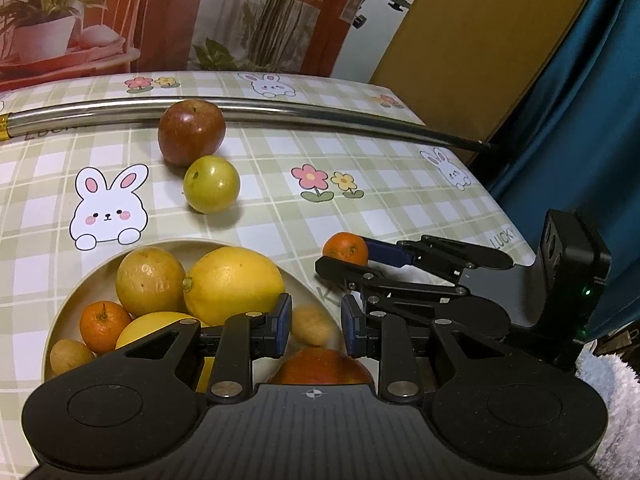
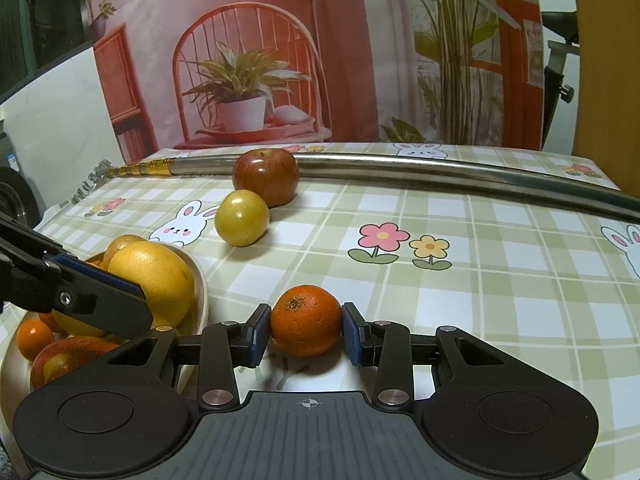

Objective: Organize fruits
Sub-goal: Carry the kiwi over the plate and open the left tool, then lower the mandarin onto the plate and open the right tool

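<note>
A cream bowl point(image 1: 80, 280) holds two lemons point(image 1: 232, 284), a tangerine, small brown fruits and a red apple. My left gripper point(image 1: 316, 326) hovers over the bowl's right side, open with nothing between its pads; a small brown fruit point(image 1: 312, 322) lies below the gap. My right gripper point(image 2: 306, 334) is just right of the bowl point(image 2: 202, 280), its blue pads pressed on both sides of a tangerine point(image 2: 306, 320) low over the tablecloth. That tangerine point(image 1: 346, 249) also shows in the left wrist view. A red apple point(image 1: 191, 132) and a yellow-green fruit point(image 1: 212, 184) sit farther back.
A long metal tube point(image 1: 320, 114) lies across the far side of the table behind the apple point(image 2: 266, 176). The table ends at the right, with a blue curtain point(image 1: 580, 120) and a brown panel beyond. A printed backdrop stands behind the table.
</note>
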`<state>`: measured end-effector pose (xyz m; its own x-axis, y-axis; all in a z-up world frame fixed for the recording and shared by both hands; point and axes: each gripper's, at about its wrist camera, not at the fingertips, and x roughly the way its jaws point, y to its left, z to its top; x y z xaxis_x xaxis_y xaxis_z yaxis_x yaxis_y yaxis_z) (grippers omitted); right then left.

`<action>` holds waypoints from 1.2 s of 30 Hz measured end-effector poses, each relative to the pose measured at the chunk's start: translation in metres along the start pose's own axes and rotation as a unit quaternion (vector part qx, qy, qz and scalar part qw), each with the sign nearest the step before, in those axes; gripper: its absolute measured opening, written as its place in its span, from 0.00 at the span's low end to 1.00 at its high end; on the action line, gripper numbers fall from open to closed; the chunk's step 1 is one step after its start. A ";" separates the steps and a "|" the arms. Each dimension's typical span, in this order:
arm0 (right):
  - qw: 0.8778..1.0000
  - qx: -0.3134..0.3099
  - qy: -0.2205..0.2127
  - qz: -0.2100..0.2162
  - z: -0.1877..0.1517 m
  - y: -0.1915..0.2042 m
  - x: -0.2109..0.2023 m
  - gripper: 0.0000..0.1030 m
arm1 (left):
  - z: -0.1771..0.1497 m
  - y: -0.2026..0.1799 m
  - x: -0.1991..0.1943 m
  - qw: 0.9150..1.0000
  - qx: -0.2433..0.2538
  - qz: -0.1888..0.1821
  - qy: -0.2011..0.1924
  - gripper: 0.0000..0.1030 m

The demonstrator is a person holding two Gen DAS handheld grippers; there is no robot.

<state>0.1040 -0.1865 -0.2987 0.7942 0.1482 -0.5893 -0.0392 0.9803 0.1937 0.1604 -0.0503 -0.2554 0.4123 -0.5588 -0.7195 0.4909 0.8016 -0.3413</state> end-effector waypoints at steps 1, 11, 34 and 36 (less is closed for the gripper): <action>1.000 0.000 0.000 0.000 0.000 0.000 0.000 0.34 | 0.001 0.000 -0.001 1.000 0.000 -0.001 -0.001 0.27; 1.000 0.009 -0.002 -0.003 -0.001 -0.003 0.000 0.34 | 0.006 0.005 -0.042 0.998 -0.008 0.013 -0.056 0.28; 0.999 -0.020 -0.026 0.035 0.038 0.073 -0.055 0.34 | -0.043 0.061 -0.148 0.976 -0.101 0.133 -0.141 0.40; 0.998 -0.034 -0.016 0.042 0.039 0.087 -0.055 0.34 | -0.049 0.061 -0.153 0.975 -0.100 0.133 -0.145 0.40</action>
<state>0.0805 -0.1144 -0.2184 0.8056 0.2276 -0.5470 -0.1471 0.9712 0.1874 0.0895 0.0946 -0.1955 0.7181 -0.3397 -0.6074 0.1906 0.9354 -0.2979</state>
